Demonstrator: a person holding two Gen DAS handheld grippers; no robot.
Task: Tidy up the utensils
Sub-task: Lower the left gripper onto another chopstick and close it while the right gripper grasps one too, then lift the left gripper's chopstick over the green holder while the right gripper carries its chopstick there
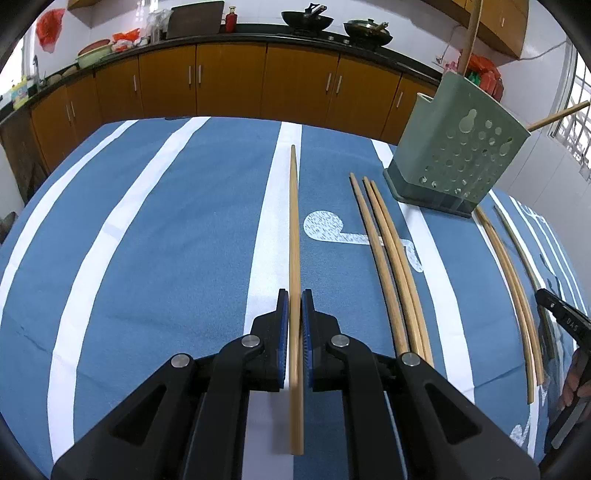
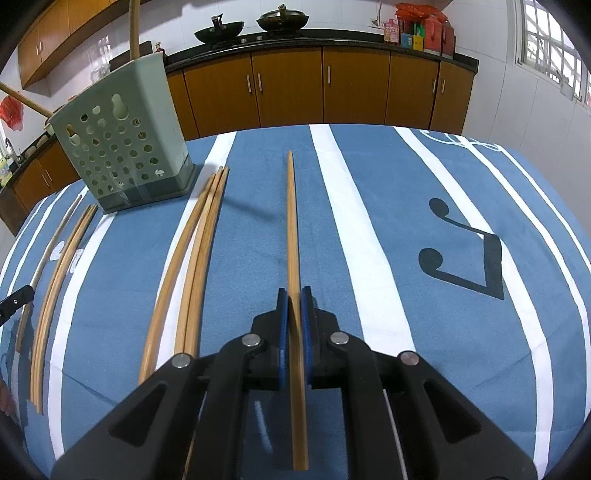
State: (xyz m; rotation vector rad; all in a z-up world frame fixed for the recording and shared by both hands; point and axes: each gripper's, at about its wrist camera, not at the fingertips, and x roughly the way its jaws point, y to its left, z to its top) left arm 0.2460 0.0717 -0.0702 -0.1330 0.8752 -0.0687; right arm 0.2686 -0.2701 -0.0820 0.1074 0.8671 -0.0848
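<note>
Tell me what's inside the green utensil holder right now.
Two wooden sticks, probably chopsticks, rise out of the green utensil holder, one upright, the other leaning sideways. Their lower ends and anything else inside are hidden by its perforated wall.

upright stick (image 1: 470, 33) top cut off, holder (image 1: 458, 147) contents hidden

Blue white-striped tablecloth (image 1: 166, 240); green perforated holder (image 2: 122, 147).
</note>
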